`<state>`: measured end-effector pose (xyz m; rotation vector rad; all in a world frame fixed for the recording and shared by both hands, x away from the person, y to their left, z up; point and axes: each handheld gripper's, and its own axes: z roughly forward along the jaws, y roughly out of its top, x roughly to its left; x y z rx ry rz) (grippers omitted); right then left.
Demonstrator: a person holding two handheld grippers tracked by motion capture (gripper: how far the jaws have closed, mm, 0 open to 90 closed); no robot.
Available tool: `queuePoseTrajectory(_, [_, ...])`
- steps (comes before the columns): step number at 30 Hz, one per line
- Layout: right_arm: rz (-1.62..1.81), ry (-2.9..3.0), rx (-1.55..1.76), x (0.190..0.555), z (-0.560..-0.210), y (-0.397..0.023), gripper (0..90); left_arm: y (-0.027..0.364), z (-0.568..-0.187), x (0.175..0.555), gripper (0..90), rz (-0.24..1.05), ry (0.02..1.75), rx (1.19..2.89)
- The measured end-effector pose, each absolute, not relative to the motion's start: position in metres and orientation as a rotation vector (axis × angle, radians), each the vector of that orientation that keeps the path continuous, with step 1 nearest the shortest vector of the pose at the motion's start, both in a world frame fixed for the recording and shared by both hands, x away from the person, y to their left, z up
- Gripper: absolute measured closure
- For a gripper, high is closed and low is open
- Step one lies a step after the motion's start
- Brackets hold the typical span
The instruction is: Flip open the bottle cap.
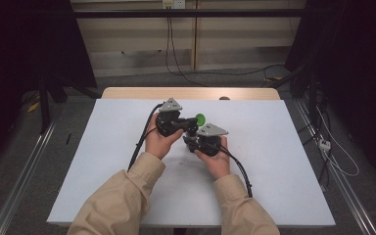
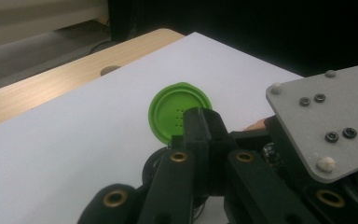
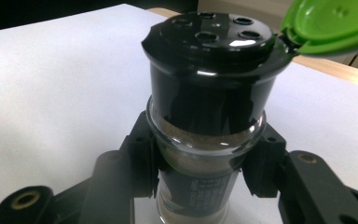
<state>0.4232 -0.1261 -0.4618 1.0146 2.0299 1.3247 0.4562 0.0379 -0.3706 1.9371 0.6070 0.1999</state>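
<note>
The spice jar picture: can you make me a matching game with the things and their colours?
Things:
1. flip lid
2. shaker cap
3. table cover
4. sleeve

Colours:
a. white
b. beige
c. green
d. black

Pairs: 1-c, 2-d, 3-a, 4-b.

The flip lid stands open on the spice jar, which the right gripper clamps by its glass neck.
</note>
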Motion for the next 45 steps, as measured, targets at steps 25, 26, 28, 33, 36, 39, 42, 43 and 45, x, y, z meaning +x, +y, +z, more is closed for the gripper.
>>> queuePoseTrajectory(25, [1.342,2.027,1.038,0.423,-0.46,-0.127,50.7,0.04,-0.37,0.459,88.8,0.187,0.627,1.935])
queuePoseTrajectory(26, [1.351,2.024,1.044,0.423,-0.459,-0.127,46.5,0.04,-0.37,0.459,87.3,0.184,0.629,1.935])
queuePoseTrajectory(28, [1.355,2.023,1.047,0.423,-0.458,-0.127,42.6,0.04,-0.37,0.459,85.4,0.189,0.633,1.934])
queuePoseTrajectory(33, [1.356,2.027,1.082,0.422,-0.457,-0.128,29.8,0.043,-0.37,0.459,78.2,0.185,0.638,1.93])
queuePoseTrajectory(36, [1.336,2.04,1.097,0.421,-0.456,-0.131,23.3,0.044,-0.37,0.458,72.9,0.186,0.641,1.925])
queuePoseTrajectory(39, [1.338,2.039,1.108,0.419,-0.454,-0.133,20.0,0.046,-0.369,0.457,66.1,0.179,0.639,1.923])
queuePoseTrajectory(42, [1.345,2.049,1.123,0.416,-0.454,-0.134,17.8,0.048,-0.368,0.455,58.7,0.172,0.643,1.918])
queuePoseTrajectory(43, [1.35,2.055,1.129,0.415,-0.454,-0.134,16.4,0.05,-0.368,0.456,54.8,0.171,0.65,1.919])
queuePoseTrajectory(45, [1.342,2.061,1.138,0.413,-0.453,-0.135,15.4,0.051,-0.368,0.456,50.4,0.169,0.65,1.918])
